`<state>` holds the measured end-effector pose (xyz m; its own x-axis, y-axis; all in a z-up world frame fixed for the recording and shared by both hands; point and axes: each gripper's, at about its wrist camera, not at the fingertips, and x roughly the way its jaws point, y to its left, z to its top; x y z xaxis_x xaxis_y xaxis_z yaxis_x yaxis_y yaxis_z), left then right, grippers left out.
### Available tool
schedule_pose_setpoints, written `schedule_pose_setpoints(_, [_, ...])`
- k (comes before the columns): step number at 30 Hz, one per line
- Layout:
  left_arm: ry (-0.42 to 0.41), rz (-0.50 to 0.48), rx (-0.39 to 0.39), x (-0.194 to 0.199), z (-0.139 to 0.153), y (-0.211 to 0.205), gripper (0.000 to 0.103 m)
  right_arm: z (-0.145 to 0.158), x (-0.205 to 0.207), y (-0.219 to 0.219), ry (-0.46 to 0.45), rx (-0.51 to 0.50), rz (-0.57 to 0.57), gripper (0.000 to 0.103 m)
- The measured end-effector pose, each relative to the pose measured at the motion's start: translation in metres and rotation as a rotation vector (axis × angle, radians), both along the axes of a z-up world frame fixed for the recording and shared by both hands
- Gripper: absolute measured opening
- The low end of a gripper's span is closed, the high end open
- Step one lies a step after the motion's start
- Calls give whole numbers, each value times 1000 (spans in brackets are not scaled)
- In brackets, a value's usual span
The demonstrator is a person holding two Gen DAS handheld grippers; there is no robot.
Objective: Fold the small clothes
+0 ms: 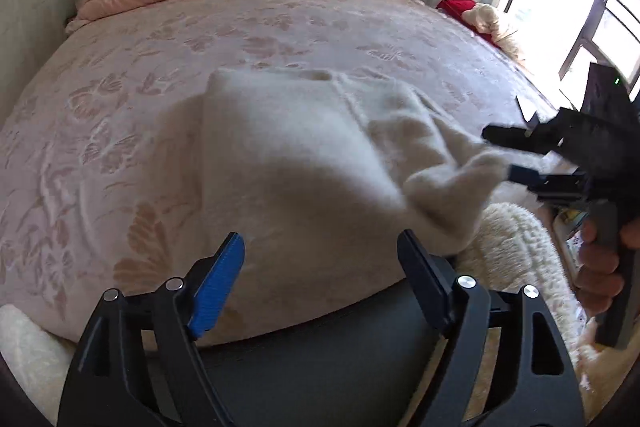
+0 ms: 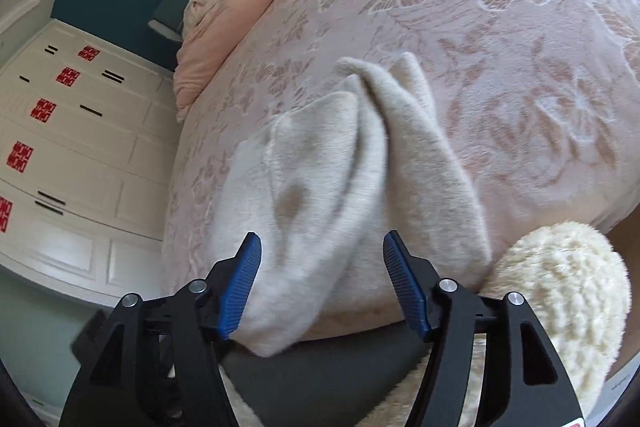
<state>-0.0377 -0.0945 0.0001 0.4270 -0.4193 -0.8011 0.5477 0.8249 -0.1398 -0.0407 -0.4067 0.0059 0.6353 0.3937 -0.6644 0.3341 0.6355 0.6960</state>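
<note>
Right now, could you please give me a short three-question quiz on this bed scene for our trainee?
1. True or false: the left gripper is clamped on the cream garment.
2. The garment lies on: A) the floor, B) the pink floral bedspread, C) a chair.
3. What colour are the gripper pads?

Key: 1 false, it is open and empty; 2 B; 3 blue.

One cream, fuzzy knit garment (image 1: 288, 155) lies on the pink floral bedspread (image 1: 120, 75) near the bed's front edge. It is partly folded, main panel flat; one narrow part is bunched and draped over the bed's edge.
</note>
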Motion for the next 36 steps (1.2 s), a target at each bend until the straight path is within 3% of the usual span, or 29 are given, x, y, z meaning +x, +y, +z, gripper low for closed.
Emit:
schedule_pose_setpoints(3, [67,55,0,9,-17,12,76,8,23,15,26,-40,33,74])
schedule_pose_setpoints(6, [50,42,39,10,-26,9,76,0,42,26,145,-147,73,75])
schedule_pose_setpoints(12, [4,-40,79,-6,-28,-1,82,-32,54,40,240,-108,108,72])
schedule_pose_setpoints(13, [3,-41,83,-5,-29,-1,82,-35,60,43,238,-107,123,64])
schedule_pose_setpoints(14, [2,-39,86,-5,-29,-1,82,-36,66,46,237,-113,144,27])
schedule_pose_setpoints(15, [3,-39,87,-5,-30,-1,82,-31,72,46,232,-118,152,19])
schedule_pose_setpoints(20, [-41,-32,81,-9,-22,-1,82,68,72,32,-183,39,197,16])
schedule_pose_setpoints(22, [-56,-29,74,-8,-20,-2,82,69,72,20,-216,-14,185,15])
schedule_pose_setpoints(24, [-60,-21,66,-5,-20,-4,82,21,83,3,-34,-142,159,16])
schedule_pose_setpoints(26, [-62,-7,75,-1,-22,-7,82,-34,84,-15,173,-155,119,16])
schedule_pose_setpoints(27, [-64,3,82,2,-23,-8,82,-45,78,-20,179,-110,99,17])
schedule_pose_setpoints(29, [-70,23,87,6,-24,-8,82,-38,67,-24,108,-41,74,18])
schedule_pose_setpoints(32, [-50,56,83,13,-29,-6,82,-27,64,-18,112,-72,77,24])
schedule_pose_setpoints(36, [13,70,81,21,-38,-7,83,-27,64,-8,124,-101,82,50])
